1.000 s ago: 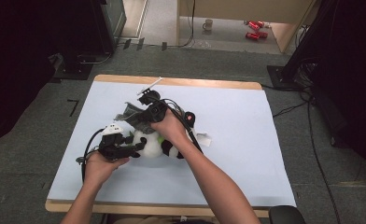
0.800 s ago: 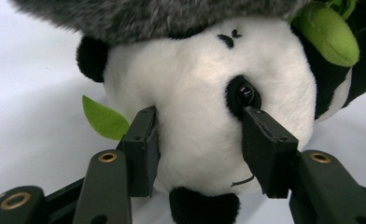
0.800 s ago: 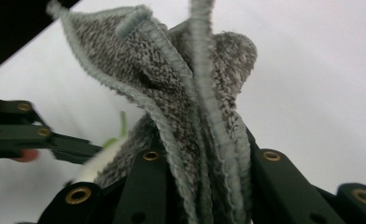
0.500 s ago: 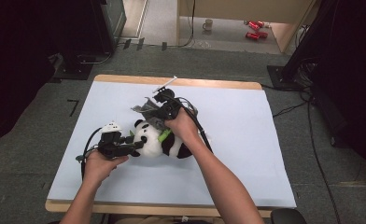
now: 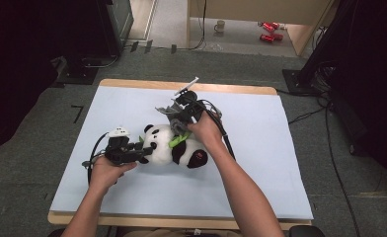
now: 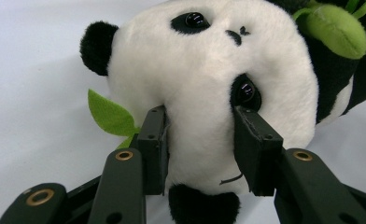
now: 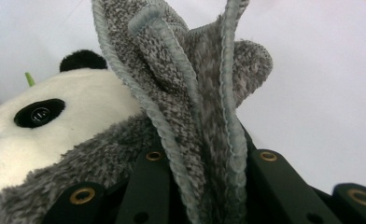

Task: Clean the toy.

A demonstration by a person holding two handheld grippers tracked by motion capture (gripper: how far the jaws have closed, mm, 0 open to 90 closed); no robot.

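Note:
A black and white panda plush (image 5: 174,148) with green felt leaves lies on its side on the pale blue table cover (image 5: 280,148). My left gripper (image 5: 141,154) comes in from the left. Its jaws have just been closing, and its pads (image 6: 155,140) now press into both sides of the panda's head (image 6: 209,93). My right gripper (image 5: 174,118) is behind the panda and is shut on a bunched grey towel cloth (image 5: 164,109). In the right gripper view the cloth (image 7: 195,93) stands up between the jaws of my right gripper (image 7: 204,186), and its lower part drapes over the panda's head (image 7: 55,126).
Black cables (image 5: 226,138) trail from both grippers across the cover. The wooden table edge (image 5: 231,89) runs along the back. On the floor beyond it stand a mug (image 5: 220,25) and red items (image 5: 268,30), and dark equipment (image 5: 83,29) stands at the left.
My right gripper has carried the grey cloth toward the back right, off the panda, uncovering more of its body. The left hand has stayed at the panda's head.

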